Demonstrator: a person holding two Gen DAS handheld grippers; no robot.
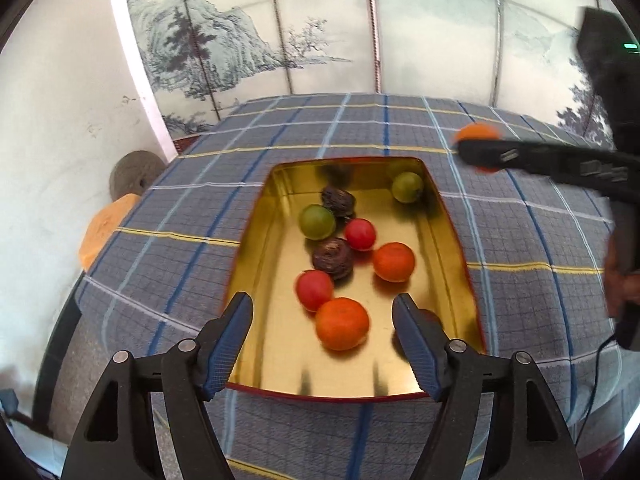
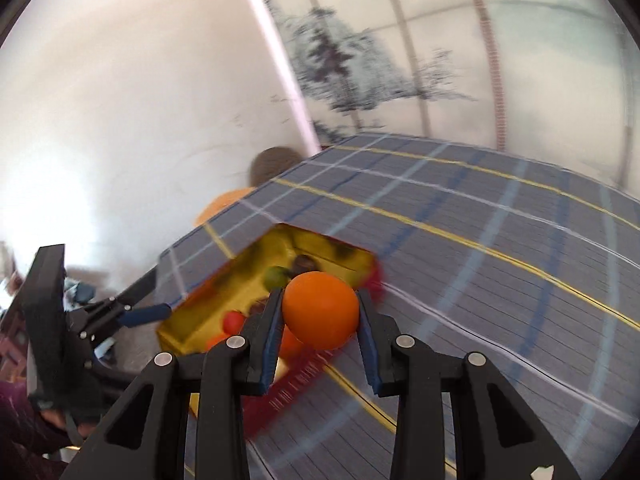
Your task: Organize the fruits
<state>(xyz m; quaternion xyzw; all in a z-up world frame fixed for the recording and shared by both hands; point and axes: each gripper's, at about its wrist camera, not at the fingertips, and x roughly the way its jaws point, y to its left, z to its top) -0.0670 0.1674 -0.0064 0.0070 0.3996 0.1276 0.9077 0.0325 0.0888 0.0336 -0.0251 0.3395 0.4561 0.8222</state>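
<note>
Fruit lay loose in the gold tray on the plaid tablecloth: two oranges, two red, two green, two dark brown. The left gripper hung over the near end, jaws apart and empty. The right gripper was clamped on another orange, above the cloth beside the tray.

no legible text or labels
</note>
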